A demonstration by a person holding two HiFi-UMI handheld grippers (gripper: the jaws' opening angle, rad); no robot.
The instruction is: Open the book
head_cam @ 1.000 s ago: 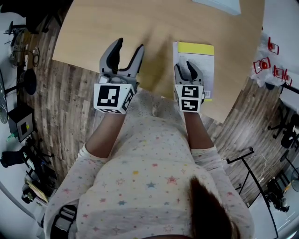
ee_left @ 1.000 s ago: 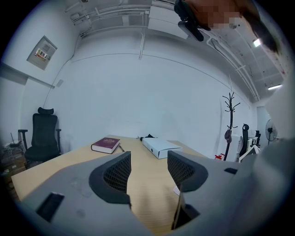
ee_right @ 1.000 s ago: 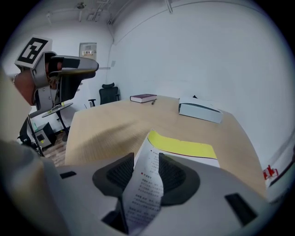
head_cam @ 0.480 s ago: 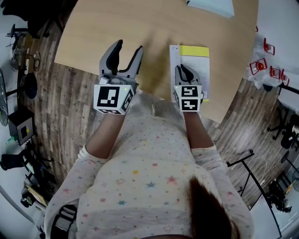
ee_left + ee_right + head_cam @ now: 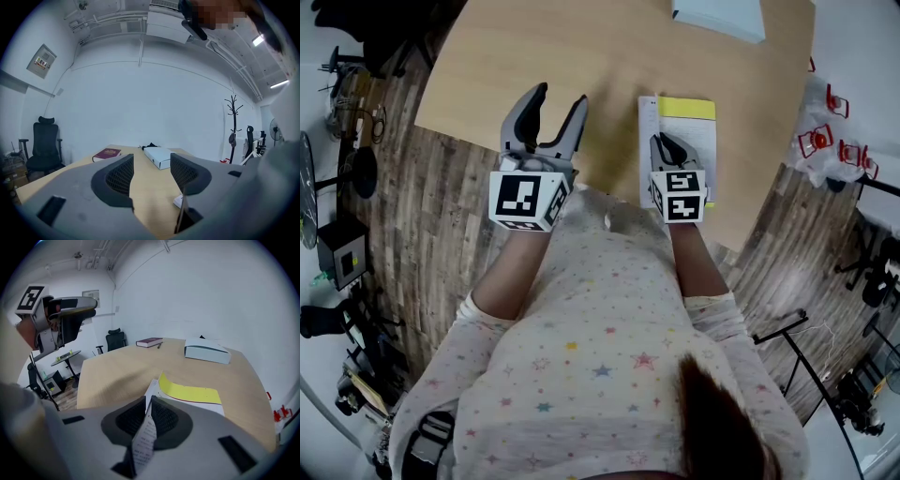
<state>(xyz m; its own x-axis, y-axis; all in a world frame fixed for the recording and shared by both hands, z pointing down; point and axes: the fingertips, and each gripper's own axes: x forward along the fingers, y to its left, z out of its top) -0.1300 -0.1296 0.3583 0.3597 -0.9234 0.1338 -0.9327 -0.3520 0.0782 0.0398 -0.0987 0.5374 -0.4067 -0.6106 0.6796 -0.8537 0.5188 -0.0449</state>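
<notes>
The book (image 5: 691, 131) lies near the wooden table's (image 5: 581, 56) front right edge, white with a yellow band at its far end (image 5: 190, 392). My right gripper (image 5: 670, 150) is shut on the book's cover (image 5: 149, 430), a thin printed sheet pinched between the pads and lifted off the pages below. The raised cover stands on edge along the book's left side (image 5: 647, 141). My left gripper (image 5: 555, 111) hovers open over bare table left of the book, nothing between its fingers (image 5: 119, 176).
A flat white box (image 5: 720, 14) lies at the table's far side (image 5: 207, 350) (image 5: 158, 156). A dark red book (image 5: 149, 341) sits at the far end (image 5: 106, 153). Red clips (image 5: 825, 141) lie on the floor to the right. An office chair (image 5: 44, 143) stands beyond the table.
The right gripper has closed on the cover and drawn it up and leftward; the cover now stands on edge. The left gripper has stayed put.
</notes>
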